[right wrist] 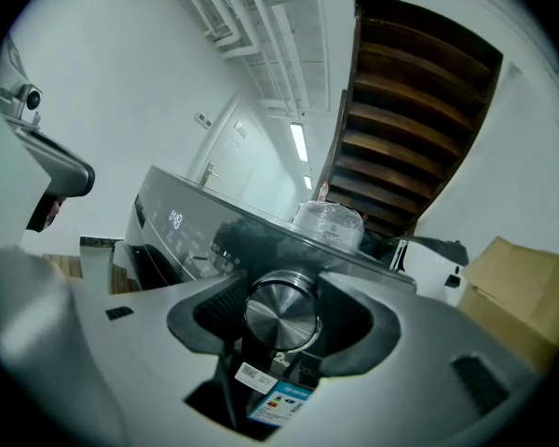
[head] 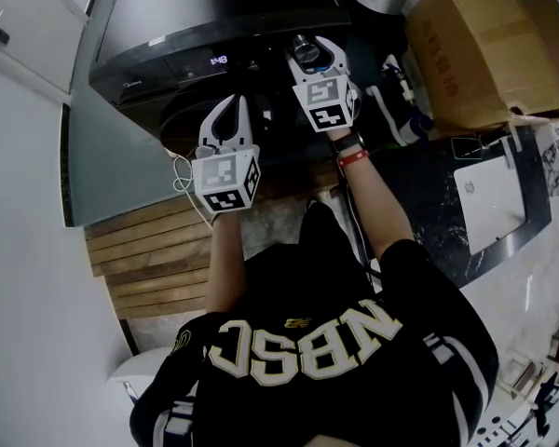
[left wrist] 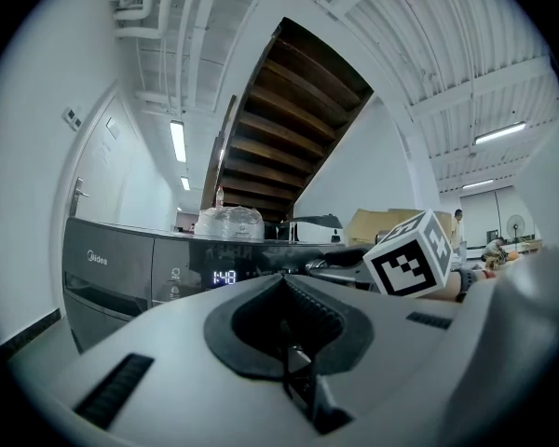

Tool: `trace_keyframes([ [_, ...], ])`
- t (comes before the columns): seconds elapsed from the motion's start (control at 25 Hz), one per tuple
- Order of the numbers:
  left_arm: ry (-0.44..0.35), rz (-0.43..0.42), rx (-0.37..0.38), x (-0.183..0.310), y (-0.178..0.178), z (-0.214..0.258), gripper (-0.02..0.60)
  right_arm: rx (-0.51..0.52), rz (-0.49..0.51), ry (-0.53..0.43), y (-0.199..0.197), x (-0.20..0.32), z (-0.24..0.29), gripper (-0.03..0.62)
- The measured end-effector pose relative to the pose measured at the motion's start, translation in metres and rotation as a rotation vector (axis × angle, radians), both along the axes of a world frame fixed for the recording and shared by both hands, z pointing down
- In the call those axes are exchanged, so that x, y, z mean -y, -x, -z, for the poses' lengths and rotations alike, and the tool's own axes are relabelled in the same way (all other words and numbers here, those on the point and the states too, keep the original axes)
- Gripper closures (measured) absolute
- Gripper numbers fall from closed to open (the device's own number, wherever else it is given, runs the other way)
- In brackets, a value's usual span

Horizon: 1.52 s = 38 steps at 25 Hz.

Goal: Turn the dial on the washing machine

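Step in hand: dial gripped. My right gripper pinches dial on washing machine, upper centre of head view. My left gripper pressed together, empty. Next move, I judge: twist wrist, keep pinch firm.

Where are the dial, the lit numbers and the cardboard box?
dial (right wrist: 281, 313), right gripper view, centre of its metal face.
lit numbers (left wrist: 224, 277), left gripper view, middle of the digits.
cardboard box (head: 475, 45), head view, its top flap.
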<state>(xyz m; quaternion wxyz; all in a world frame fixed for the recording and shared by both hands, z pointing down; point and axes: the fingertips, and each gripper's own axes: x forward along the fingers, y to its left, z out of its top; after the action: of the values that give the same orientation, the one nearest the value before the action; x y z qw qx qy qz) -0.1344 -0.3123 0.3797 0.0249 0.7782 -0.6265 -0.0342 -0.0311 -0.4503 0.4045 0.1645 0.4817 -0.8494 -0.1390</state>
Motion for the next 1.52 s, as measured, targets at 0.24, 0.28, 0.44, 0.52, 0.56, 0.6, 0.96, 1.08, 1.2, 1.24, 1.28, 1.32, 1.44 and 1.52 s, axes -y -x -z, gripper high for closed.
trace_keyframes([
  [0.24,-0.003,0.009,0.003,-0.003,0.003,0.001,0.568,0.208,-0.033,0.083,-0.009,0.005,-0.003,0.352],
  [0.28,-0.004,0.011,0.003,-0.004,0.004,0.001,0.568,0.281,-0.044,0.111,-0.013,0.006,-0.004,0.352],
  [0.44,-0.006,0.017,0.003,-0.005,0.007,0.003,0.568,0.434,-0.064,0.173,-0.019,0.010,-0.005,0.352],
  [0.52,-0.006,0.019,0.003,-0.006,0.008,0.003,0.568,0.428,-0.060,0.177,-0.018,0.010,-0.005,0.352],
  [0.56,-0.006,0.020,0.002,-0.006,0.008,0.003,0.568,0.421,-0.059,0.176,-0.018,0.010,-0.005,0.352],
  [0.6,-0.005,0.019,0.002,-0.006,0.008,0.003,0.568,0.414,-0.058,0.175,-0.018,0.010,-0.005,0.352],
  [0.96,-0.002,0.007,-0.001,-0.006,0.002,0.001,0.568,0.389,-0.058,0.169,-0.018,0.009,-0.005,0.352],
  [1.08,-0.003,0.004,0.000,-0.006,0.001,0.001,0.568,0.412,-0.064,0.176,-0.018,0.010,-0.005,0.352],
  [1.2,-0.001,0.002,-0.002,-0.005,0.001,0.000,0.568,0.488,-0.070,0.212,-0.021,0.011,-0.007,0.352],
  [1.24,-0.001,0.001,-0.002,-0.005,0.001,0.000,0.568,0.523,-0.072,0.227,-0.022,0.012,-0.008,0.352],
  [1.28,-0.001,0.000,-0.002,-0.005,0.001,0.000,0.568,0.559,-0.076,0.242,-0.023,0.013,-0.008,0.352],
  [1.32,-0.002,-0.001,-0.002,-0.005,0.000,0.000,0.568,0.598,-0.083,0.257,-0.024,0.012,-0.008,0.352],
  [1.44,-0.002,0.000,-0.002,-0.005,0.000,0.001,0.568,0.729,-0.123,0.291,-0.031,0.009,-0.003,0.353],
  [1.52,-0.003,0.000,-0.003,-0.006,0.000,0.002,0.568,0.808,-0.139,0.313,-0.034,0.009,-0.002,0.353],
])
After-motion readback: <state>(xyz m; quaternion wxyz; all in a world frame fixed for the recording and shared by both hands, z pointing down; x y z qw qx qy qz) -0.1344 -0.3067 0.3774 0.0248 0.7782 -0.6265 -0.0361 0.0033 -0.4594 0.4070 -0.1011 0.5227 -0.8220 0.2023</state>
